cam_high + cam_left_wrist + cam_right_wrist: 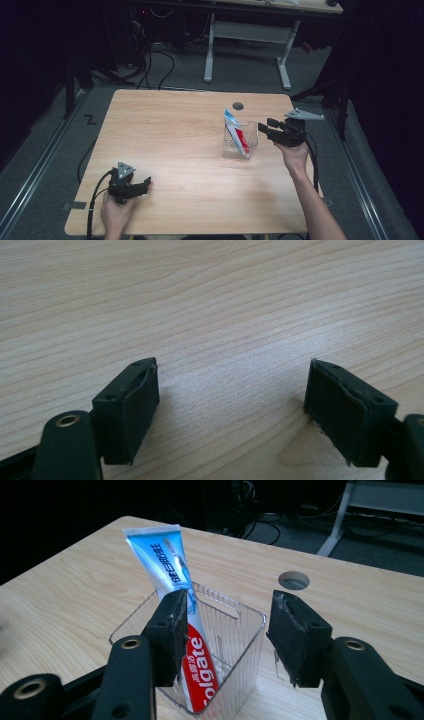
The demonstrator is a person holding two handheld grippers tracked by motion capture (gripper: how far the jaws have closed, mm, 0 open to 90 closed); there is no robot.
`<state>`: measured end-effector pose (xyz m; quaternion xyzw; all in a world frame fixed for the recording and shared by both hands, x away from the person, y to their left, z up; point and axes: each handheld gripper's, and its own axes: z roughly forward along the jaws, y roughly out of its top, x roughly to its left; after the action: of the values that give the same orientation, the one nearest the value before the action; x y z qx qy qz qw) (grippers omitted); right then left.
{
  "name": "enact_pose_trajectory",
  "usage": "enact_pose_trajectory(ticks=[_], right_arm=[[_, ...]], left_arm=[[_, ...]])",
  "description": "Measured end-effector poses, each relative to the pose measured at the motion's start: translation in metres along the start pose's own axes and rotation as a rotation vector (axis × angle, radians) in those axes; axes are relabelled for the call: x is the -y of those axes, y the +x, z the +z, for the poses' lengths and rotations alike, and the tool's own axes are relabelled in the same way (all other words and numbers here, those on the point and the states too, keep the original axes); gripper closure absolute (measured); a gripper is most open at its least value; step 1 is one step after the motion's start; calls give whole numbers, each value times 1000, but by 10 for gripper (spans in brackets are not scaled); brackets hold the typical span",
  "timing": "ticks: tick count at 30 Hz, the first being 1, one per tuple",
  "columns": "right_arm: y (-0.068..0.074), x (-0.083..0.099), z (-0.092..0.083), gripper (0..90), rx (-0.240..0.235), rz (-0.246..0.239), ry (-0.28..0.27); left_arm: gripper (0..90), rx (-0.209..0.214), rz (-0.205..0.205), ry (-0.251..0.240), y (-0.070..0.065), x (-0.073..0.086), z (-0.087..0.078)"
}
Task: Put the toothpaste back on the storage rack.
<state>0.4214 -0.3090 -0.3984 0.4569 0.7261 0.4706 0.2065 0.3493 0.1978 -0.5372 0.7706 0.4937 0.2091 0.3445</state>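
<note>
From my seat, the lower end of the toothpaste tube [196, 645] is cut off by the bottom edge of the right gripper view, and the near jaw covers a strip of its side, so I cannot tell whether its cap touches the floor of the clear container [240, 630]. In the high view the print on the tube is too small to read. The left gripper [232, 410] has both its jaws cropped at the bottom of its own view. The person's forearms leave the high view at its lower edge.
</note>
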Motion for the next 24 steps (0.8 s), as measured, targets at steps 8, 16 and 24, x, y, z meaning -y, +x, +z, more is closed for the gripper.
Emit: enact_pose_trajectory(ticks=[8, 16, 24], right_arm=[[-7, 7, -13, 499, 14, 17, -14], [-10, 9, -21, 499, 27, 17, -17], [-14, 13, -29, 498, 37, 22, -18]], left_arm=[[223, 0, 0, 0, 0, 0, 0], [223, 1, -1, 0, 0, 0, 0], [223, 0, 0, 0, 0, 0, 0]])
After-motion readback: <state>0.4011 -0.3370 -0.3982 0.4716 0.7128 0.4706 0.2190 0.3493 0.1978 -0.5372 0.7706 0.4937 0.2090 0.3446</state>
